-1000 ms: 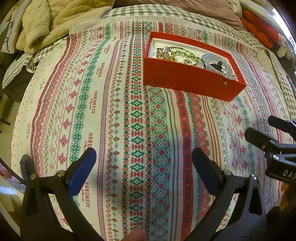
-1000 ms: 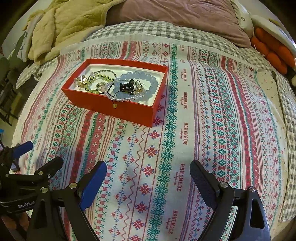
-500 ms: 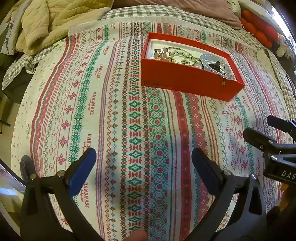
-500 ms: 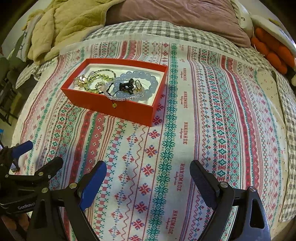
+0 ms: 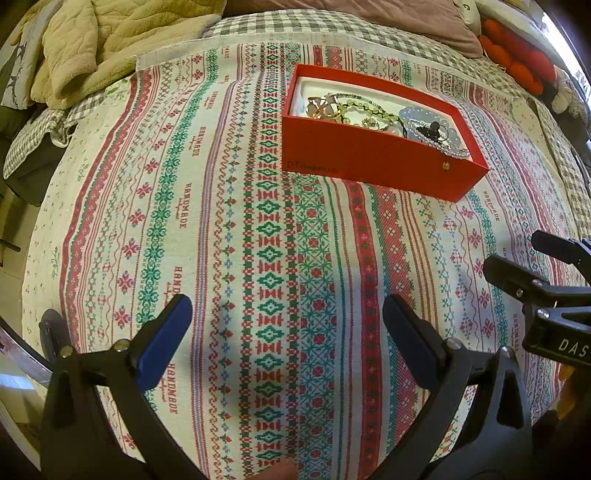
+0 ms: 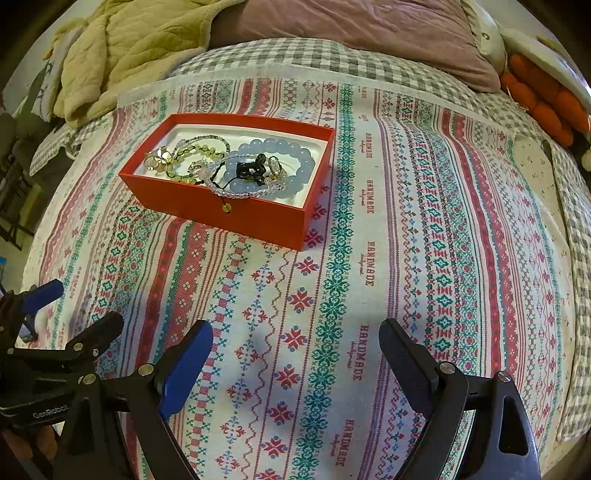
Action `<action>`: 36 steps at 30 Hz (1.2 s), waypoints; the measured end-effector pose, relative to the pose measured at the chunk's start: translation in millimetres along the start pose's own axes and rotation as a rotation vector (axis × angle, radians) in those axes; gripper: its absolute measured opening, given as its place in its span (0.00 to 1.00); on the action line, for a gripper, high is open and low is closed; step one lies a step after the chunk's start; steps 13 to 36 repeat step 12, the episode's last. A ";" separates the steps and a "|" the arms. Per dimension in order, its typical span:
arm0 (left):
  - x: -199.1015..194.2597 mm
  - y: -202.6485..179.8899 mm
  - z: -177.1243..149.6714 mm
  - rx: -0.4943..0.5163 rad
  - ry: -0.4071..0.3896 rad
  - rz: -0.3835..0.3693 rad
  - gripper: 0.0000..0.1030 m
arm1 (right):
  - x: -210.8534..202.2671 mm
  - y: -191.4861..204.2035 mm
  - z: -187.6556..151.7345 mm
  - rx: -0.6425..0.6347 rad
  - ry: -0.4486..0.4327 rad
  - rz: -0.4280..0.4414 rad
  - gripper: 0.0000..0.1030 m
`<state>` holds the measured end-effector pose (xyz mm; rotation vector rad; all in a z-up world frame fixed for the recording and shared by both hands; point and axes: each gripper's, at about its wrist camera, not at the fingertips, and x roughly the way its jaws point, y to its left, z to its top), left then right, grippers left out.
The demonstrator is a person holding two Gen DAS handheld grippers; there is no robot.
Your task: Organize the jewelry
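An open red box (image 5: 369,162) (image 6: 251,218) sits on the patterned cloth, far ahead of both grippers. Inside lie a pale blue bead bracelet (image 6: 295,155), a green bead strand (image 6: 199,147), a clear bead strand (image 6: 236,194), gold pieces (image 6: 157,160) and a black piece (image 6: 251,168). A small gold bead hangs over the box's front wall. My left gripper (image 5: 286,314) is open over bare cloth, nothing between its fingers. My right gripper (image 6: 295,341) is open too, likewise over bare cloth. Each gripper shows at the edge of the other's view.
The patterned cloth (image 6: 406,258) covers a bed with checked sheets (image 6: 295,59). A beige quilt (image 6: 129,48) is heaped at the back left, a mauve pillow (image 6: 351,33) at the back, orange plush items (image 6: 546,99) at the back right. The bed's edge drops off at left.
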<state>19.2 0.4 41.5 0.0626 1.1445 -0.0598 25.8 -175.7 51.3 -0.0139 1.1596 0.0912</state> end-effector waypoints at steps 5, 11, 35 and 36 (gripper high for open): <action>-0.3 -0.3 0.1 0.002 -0.004 0.001 0.99 | 0.5 0.2 -0.1 0.002 -0.002 -0.002 0.90; -0.6 -0.3 -2.1 0.003 -0.020 -0.001 0.99 | 1.6 0.8 -2.8 0.004 -0.011 -0.011 0.90; 0.5 0.5 -3.7 -0.002 -0.025 -0.007 0.99 | 2.2 1.2 -4.4 0.007 -0.018 -0.016 0.90; 0.5 0.5 -3.7 -0.002 -0.025 -0.007 0.99 | 2.2 1.2 -4.4 0.007 -0.018 -0.016 0.90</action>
